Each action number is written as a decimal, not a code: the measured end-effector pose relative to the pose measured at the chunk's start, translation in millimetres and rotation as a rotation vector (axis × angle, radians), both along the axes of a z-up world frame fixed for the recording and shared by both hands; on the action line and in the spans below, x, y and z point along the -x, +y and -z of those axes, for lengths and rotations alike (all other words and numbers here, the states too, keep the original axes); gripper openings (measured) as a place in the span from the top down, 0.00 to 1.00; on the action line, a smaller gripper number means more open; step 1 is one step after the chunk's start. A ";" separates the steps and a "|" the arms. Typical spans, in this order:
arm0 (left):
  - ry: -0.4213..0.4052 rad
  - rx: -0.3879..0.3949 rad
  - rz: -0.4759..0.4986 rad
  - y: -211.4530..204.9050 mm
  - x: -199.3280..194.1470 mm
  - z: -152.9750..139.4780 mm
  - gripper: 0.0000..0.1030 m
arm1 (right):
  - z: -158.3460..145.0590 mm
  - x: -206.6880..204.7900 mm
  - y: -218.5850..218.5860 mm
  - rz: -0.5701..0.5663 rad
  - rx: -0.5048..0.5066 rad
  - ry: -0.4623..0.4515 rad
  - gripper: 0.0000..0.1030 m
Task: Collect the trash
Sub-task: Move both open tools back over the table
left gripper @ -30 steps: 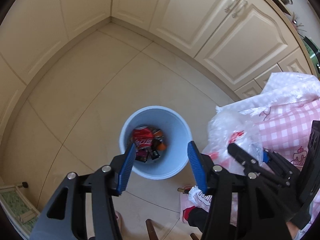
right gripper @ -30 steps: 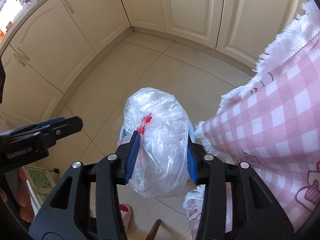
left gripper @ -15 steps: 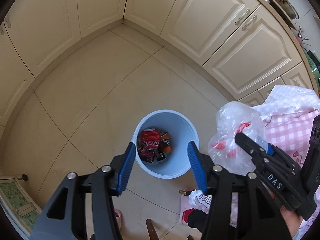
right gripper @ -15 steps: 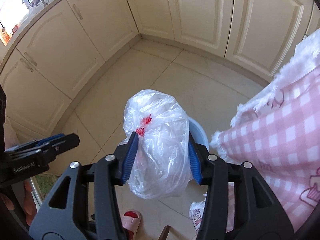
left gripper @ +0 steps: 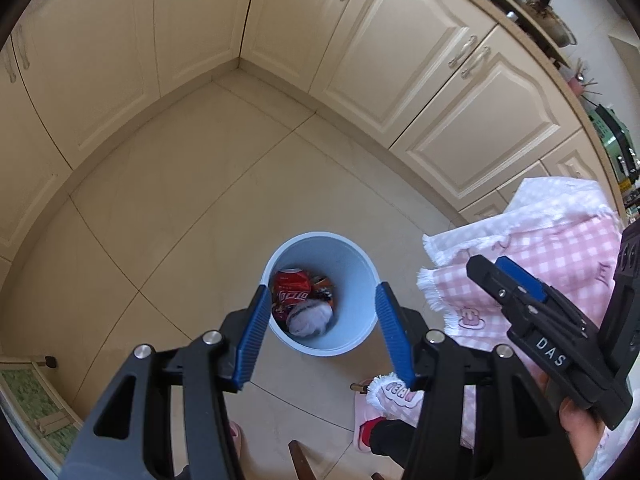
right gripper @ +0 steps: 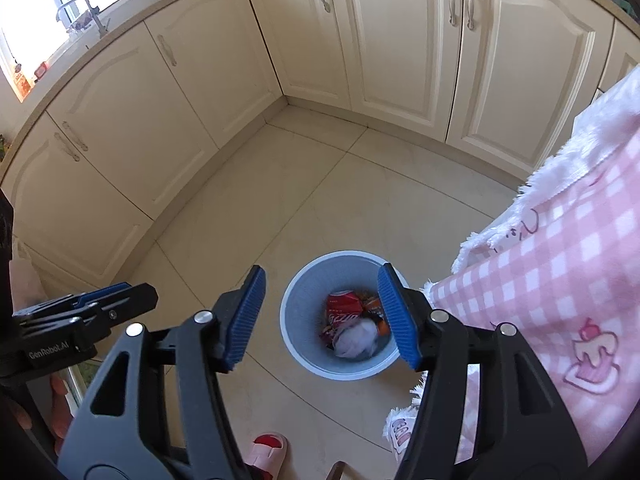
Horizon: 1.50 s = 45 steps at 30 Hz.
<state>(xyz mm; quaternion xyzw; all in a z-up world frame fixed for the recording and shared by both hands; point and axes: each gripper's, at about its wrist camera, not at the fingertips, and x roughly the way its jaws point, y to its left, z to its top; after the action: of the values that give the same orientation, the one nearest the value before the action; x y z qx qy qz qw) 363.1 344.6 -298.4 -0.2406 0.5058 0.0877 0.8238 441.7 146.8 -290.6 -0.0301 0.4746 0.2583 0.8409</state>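
Right claw (right gripper: 320, 316) just opened, bag (right gripper: 356, 342) in bin (right gripper: 296, 344) (atop cans)

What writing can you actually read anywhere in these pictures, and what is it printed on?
"DAS": white letters on the right gripper, seen from the left camera.
"GenRobot.AI": white letters on the left gripper, seen from the right camera.
Red can in the blue bin: white script, too crumpled to read.
Pink checked cloth: pink lettering on the hem, too blurred to read.

The bin (right gripper: 340, 366) was pale blue, with a red can (right gripper: 342, 308) inside. The cloth (right gripper: 560, 288) was pink-and-white checked; the cabinets (right gripper: 400, 40) were cream.
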 end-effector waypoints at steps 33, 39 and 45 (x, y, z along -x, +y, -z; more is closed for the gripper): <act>-0.436 -0.275 0.169 -180.7 133.5 -248.5 0.36 | -220.9 168.8 -183.8 0.022 -0.167 -0.384 0.38; -0.460 -0.288 0.252 -237.0 125.3 -261.1 0.36 | -233.3 179.8 -250.4 0.110 -0.188 -0.423 0.35; -0.446 -0.246 0.389 -303.8 90.1 -254.1 0.32 | -228.0 171.3 -331.7 0.261 -0.178 -0.433 0.35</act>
<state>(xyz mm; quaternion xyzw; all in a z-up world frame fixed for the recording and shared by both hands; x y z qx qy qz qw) 273.0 40.8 -44.3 -0.0514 0.3351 -0.0660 0.9385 270.4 -184.8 -62.7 0.0508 0.2589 0.1757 0.9484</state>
